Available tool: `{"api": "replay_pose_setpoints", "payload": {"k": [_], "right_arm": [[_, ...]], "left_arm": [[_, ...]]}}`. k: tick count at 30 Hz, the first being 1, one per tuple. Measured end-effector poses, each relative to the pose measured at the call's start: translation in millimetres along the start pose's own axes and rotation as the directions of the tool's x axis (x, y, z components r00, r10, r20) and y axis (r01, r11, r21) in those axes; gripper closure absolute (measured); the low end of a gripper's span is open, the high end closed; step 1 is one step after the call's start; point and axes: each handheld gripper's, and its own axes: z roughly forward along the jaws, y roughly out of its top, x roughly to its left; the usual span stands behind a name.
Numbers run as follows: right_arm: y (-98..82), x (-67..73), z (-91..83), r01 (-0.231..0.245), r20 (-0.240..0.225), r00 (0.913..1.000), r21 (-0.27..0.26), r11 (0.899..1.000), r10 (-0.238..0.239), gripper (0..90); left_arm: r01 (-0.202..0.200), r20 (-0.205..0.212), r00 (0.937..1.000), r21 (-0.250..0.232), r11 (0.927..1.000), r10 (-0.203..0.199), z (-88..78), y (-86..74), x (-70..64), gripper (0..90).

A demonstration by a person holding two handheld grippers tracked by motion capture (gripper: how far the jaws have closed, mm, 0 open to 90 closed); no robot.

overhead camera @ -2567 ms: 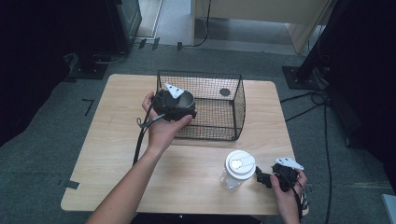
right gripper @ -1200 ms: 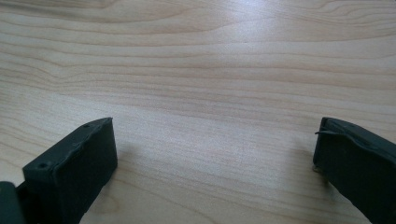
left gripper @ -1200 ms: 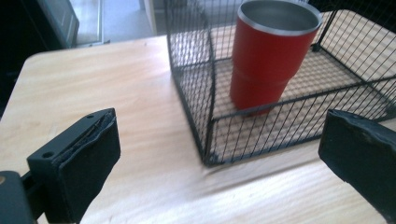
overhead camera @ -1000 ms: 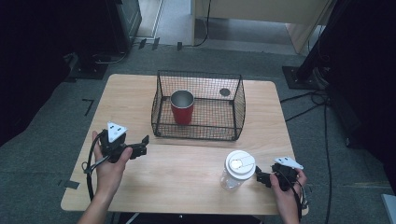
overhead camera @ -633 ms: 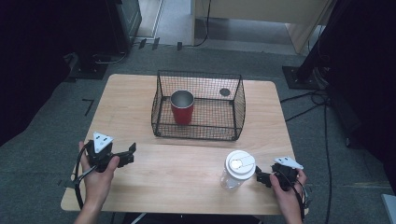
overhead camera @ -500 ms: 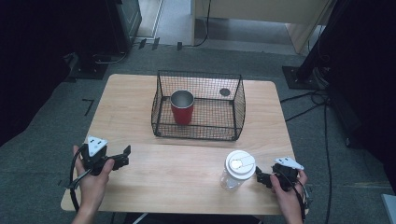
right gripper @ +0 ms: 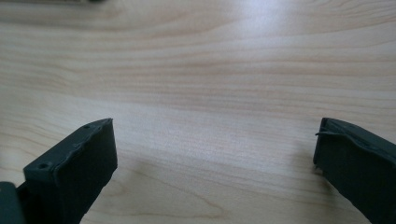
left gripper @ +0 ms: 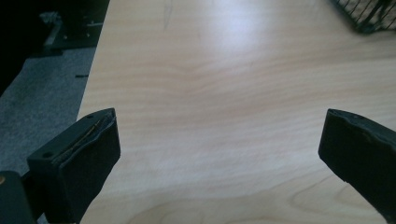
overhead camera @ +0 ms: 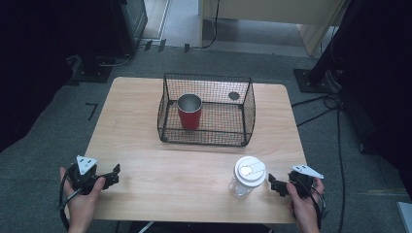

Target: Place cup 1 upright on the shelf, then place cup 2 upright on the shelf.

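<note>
**Resting both grippers at the table's near edge**

Sitting upright inside the wire basket (overhead camera: 204, 109), the red cup (overhead camera: 189, 110) is looking settled. The left gripper (overhead camera: 112, 174) is lying low at the near left corner, jaws spread wide and empty; the right gripper (overhead camera: 273, 183) is likewise gaping beside the lidded plastic jar (overhead camera: 247, 175). Reaching for the jar next would be calling for a level, slow approach. Looking along its jaws, the left gripper view is catching just the basket's corner (left gripper: 369, 16) and bare table (left gripper: 224, 93).

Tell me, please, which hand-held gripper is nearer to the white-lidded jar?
Right. The right hand-held gripper sits just beside the jar, on its right; the left hand-held gripper is far across the table, near its left front corner.
</note>
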Motion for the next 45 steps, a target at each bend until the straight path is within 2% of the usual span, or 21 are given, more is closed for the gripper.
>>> {"api": "replay_pose_setpoints", "payload": {"k": [3, 5, 7, 9, 16, 19, 25, 31, 34, 39, 45], "right_arm": [[0.2, -2.0, -7.6, 0.005, 0.007, 1.0000, -0.020, 1.000, -0.005, 0.0], [-1.5, -1.0, -12.8, 0.027, 0.027, 0.9993, -0.032, 0.999, -0.026, 0.0], [-2.1, 0.2, -17.2, 0.044, 0.028, 0.9987, -0.035, 0.998, -0.043, 0.0], [-1.7, 2.6, -22.7, 0.045, 0.011, 0.9990, -0.046, 0.998, -0.044, 0.0], [5.9, 20.3, -42.1, 0.099, -0.051, 0.9933, -0.082, 0.992, -0.104, 0.0], [9.1, 30.1, -52.4, 0.124, -0.093, 0.9867, -0.097, 0.988, -0.133, 0.0], [10.3, 44.9, -62.9, 0.155, -0.131, 0.9768, -0.110, 0.982, -0.169, 0.0], [11.3, 49.9, -68.7, 0.161, -0.175, 0.9681, -0.117, 0.980, -0.180, 0.0], [11.4, 51.2, -72.2, 0.163, -0.194, 0.9632, -0.127, 0.979, -0.185, 0.0], [11.3, 58.0, -76.8, 0.178, -0.229, 0.9516, -0.133, 0.975, -0.205, 0.0], [12.5, 72.5, -78.0, 0.206, -0.263, 0.9354, -0.138, 0.969, -0.237, 0.0]], "left_arm": [[0.002, -0.012, 0.9999, 0.025, 0.9997, -0.002, 5.6, -7.8, 7.3, 0.0], [-0.001, -0.024, 0.9997, 0.043, 0.9991, 0.002, 8.8, -10.3, 9.7, 0.0], [-0.009, -0.034, 0.9993, 0.059, 0.9982, 0.011, 12.1, -12.9, 11.1, 0.0], [-0.015, -0.036, 0.9992, 0.073, 0.9972, 0.018, 14.2, -14.4, 11.6, 0.0], [-0.040, -0.040, 0.9982, 0.096, 0.9946, 0.044, 16.8, -14.2, 9.6, 0.0], [-0.038, -0.030, 0.9987, 0.102, 0.9940, 0.042, 16.9, -14.4, 9.5, 0.0], [-0.051, -0.016, 0.9985, 0.102, 0.9934, 0.053, 16.8, -14.5, 8.8, 0.0], [-0.044, 0.025, 0.9988, 0.113, 0.9926, 0.042, 18.4, -13.8, 8.0, 0.0], [-0.029, 0.063, 0.9978, 0.128, 0.9913, 0.021, 19.7, -13.3, 9.4, 0.0], [-0.028, 0.067, 0.9975, 0.130, 0.9911, 0.019, 19.8, -13.3, 9.6, 0.0], [-0.028, 0.069, 0.9974, 0.131, 0.9910, 0.019, 19.8, -13.3, 9.7, 0.0]]}}
